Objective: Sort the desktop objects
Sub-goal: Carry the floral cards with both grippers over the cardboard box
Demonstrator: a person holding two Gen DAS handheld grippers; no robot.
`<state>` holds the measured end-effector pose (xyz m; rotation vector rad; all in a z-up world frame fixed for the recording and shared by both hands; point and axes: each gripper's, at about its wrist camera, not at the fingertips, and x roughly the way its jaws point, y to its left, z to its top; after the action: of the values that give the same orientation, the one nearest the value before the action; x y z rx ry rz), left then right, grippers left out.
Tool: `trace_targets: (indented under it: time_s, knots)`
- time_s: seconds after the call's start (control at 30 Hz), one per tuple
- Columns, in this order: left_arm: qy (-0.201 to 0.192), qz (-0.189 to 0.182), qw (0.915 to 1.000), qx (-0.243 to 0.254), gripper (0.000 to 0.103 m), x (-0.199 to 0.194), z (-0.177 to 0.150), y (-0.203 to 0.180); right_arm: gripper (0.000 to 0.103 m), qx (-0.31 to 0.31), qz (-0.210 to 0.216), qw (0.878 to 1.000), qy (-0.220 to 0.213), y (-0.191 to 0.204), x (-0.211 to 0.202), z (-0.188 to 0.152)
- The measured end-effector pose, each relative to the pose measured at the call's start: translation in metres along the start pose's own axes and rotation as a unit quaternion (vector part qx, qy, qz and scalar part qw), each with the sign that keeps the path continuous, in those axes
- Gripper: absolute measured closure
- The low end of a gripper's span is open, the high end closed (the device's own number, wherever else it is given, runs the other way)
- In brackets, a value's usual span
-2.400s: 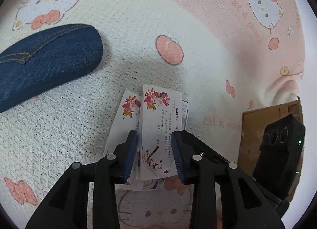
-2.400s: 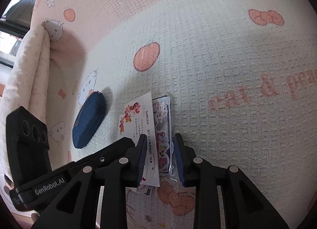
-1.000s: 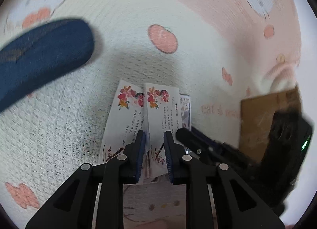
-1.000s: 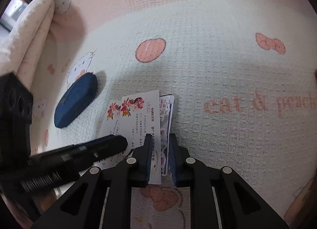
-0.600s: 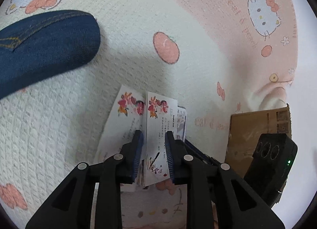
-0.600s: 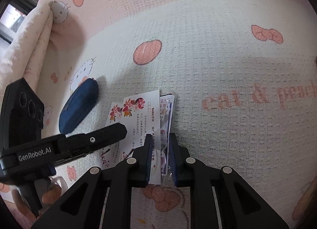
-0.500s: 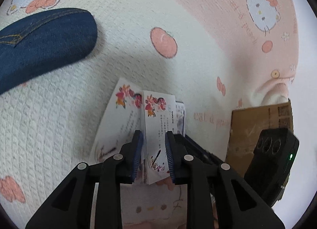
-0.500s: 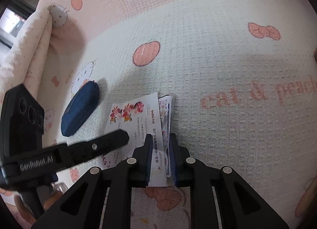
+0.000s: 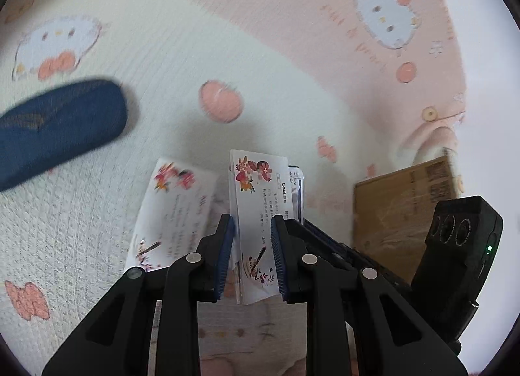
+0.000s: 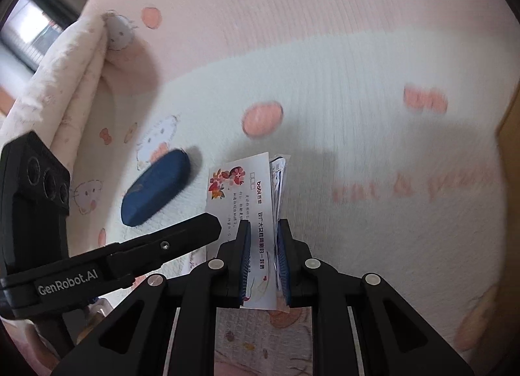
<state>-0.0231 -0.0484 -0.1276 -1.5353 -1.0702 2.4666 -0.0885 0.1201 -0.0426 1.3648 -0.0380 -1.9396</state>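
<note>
A white flowered card (image 9: 260, 213) with a sticker pack (image 10: 279, 181) behind it is lifted off the blanket, pinched by my right gripper (image 10: 262, 255), which is shut on them. My left gripper (image 9: 252, 255) frames the same card in its view; its jaws stand slightly apart on either side of the card. A second flowered card (image 9: 175, 210) lies flat on the blanket to the left. The held card also shows in the right wrist view (image 10: 247, 190).
A dark blue denim case (image 9: 58, 125) lies on the cartoon-cat blanket (image 9: 227, 34) at the left; it also shows in the right wrist view (image 10: 156, 187). A brown cardboard box (image 9: 399, 213) stands at the right. The blanket folds up at the far left (image 10: 65, 83).
The right gripper has raised the card and sticker pack off the blanket. The second card stayed lying flat. Both views pulled back and up; the denim case looks smaller.
</note>
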Motion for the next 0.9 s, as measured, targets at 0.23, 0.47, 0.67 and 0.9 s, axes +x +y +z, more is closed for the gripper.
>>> trace_targets:
  time_s: [0.23, 0.47, 0.67, 0.9]
  knots:
    - [-0.044, -0.032, 0.9977, 0.041, 0.078, -0.035, 0.004, -0.050, 0.089, -0.026, 0.009, 0.998, -0.063, 0.008, -0.064, 0.014]
    - [-0.068, -0.081, 0.9897, 0.097, 0.078, -0.057, 0.009, -0.114, 0.089, -0.055, -0.021, 0.991, -0.123, 0.012, -0.136, 0.024]
    - [-0.079, -0.121, 0.9774, 0.155, 0.078, -0.064, 0.008, -0.173, 0.090, -0.049, -0.066, 0.980, -0.182, 0.003, -0.198, 0.028]
    - [-0.051, -0.158, 0.9626, 0.214, 0.078, -0.049, 0.002, -0.239, 0.091, -0.036, -0.120, 0.965, -0.230, -0.023, -0.259, 0.023]
